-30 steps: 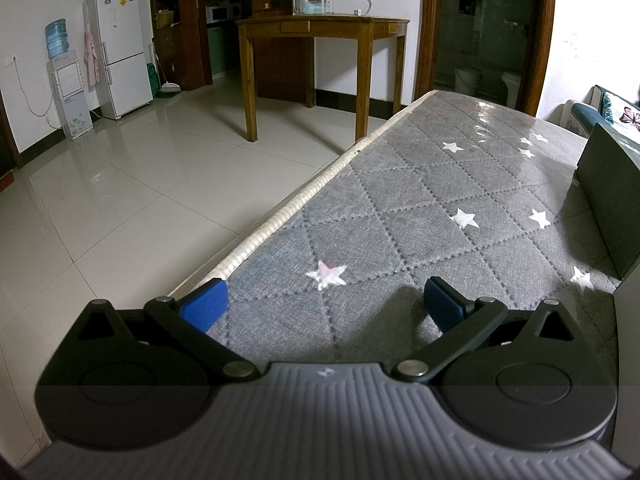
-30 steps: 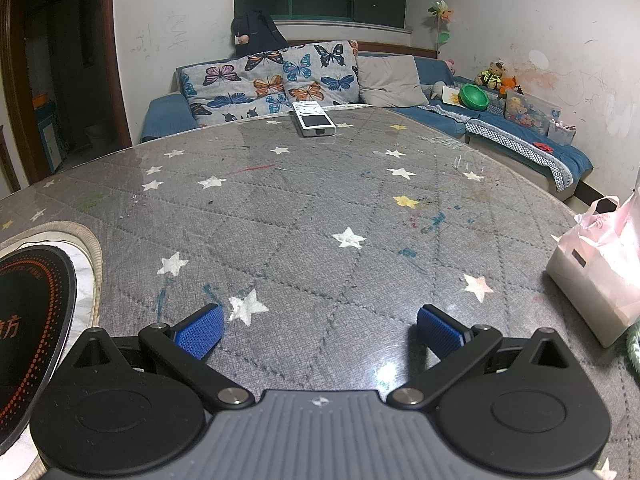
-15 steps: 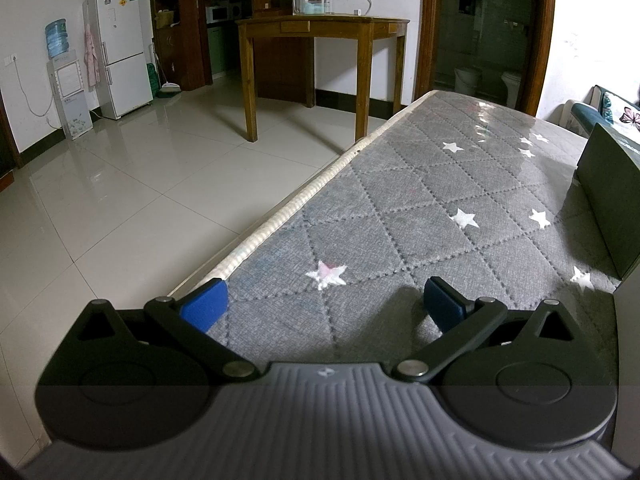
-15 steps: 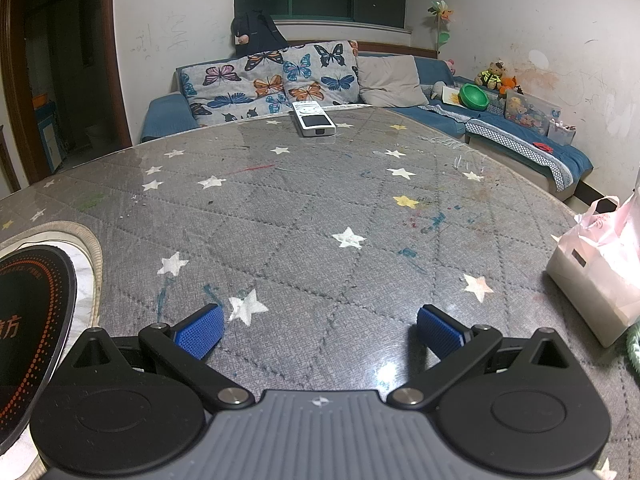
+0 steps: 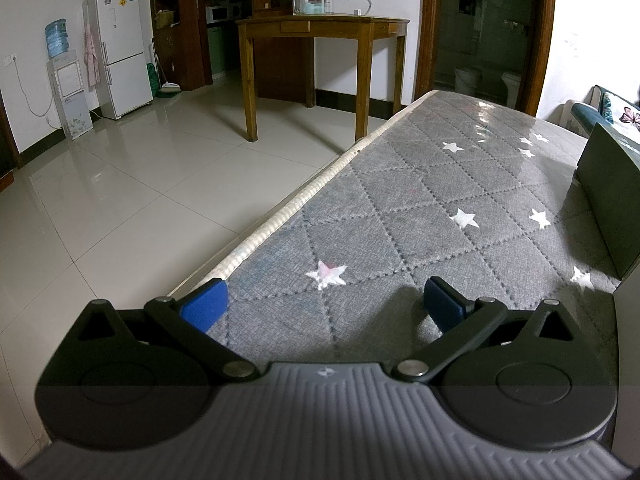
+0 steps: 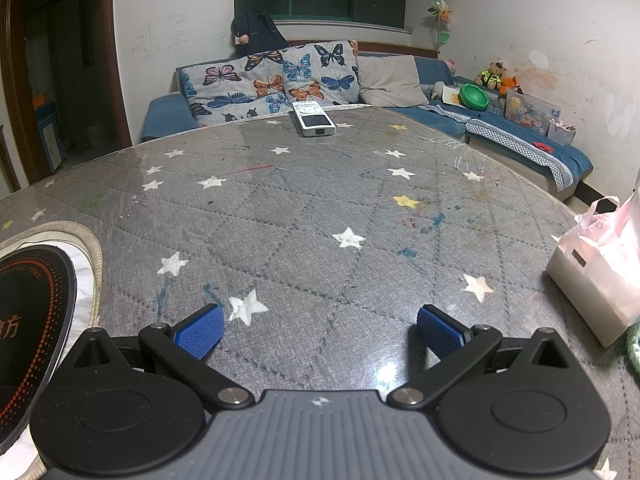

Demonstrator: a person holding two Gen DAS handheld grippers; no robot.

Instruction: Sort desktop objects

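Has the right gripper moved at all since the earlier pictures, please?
No. The right gripper is where it was: the white star by its blue pad and the remote control sit at matching spots in view.

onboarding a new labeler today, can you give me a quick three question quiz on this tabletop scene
1. True or false: the right gripper is shut on the remote control.
2. Multiple choice: the pink bag lies where in the right wrist view? A) far edge B) right edge C) between the fingers
3. Fill in: the left gripper is open over the grey ___ cover with stars.

Key: 1 false, it is open and the remote lies far off at the table's far edge. 2 B. 3 table.
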